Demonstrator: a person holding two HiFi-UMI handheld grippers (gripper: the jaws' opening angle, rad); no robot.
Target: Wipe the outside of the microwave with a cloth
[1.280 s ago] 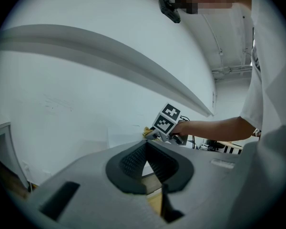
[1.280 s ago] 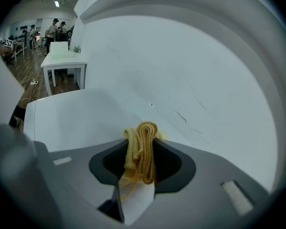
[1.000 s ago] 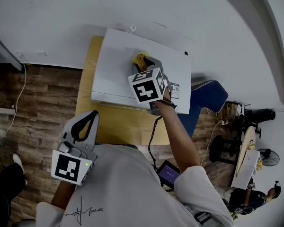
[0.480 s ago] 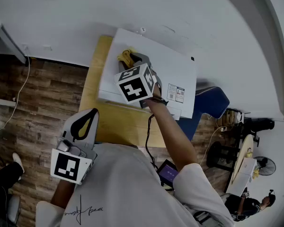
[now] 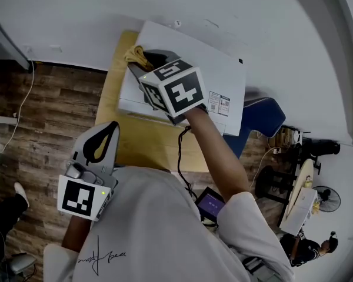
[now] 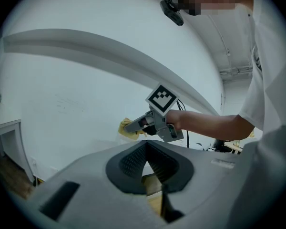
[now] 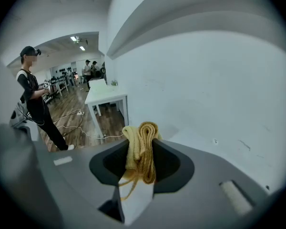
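Note:
The white microwave [image 5: 215, 69] stands on a wooden table [image 5: 113, 101] against the wall. My right gripper [image 5: 139, 64] is over the microwave's top near its left edge, shut on a bunched yellow cloth [image 5: 135, 55]. In the right gripper view the cloth [image 7: 142, 152] fills the gap between the jaws of that gripper [image 7: 142, 144], above the white top [image 7: 207, 144]. My left gripper [image 5: 113, 126] hangs low by the person's body, shut and holding nothing. In the left gripper view its tips [image 6: 145, 146] meet, and the right gripper [image 6: 132, 125] and cloth [image 6: 124, 130] show beyond.
A blue chair [image 5: 263, 119] stands right of the table. Cables [image 5: 20, 125] lie on the wood floor at left. A white side table [image 7: 105, 93] and a standing person [image 7: 32, 97] are off to the left. A small screen device [image 5: 210, 204] hangs at the waist.
My right gripper has slid the cloth leftward across the microwave top, from near its middle to the left edge. The left gripper has stayed where it was.

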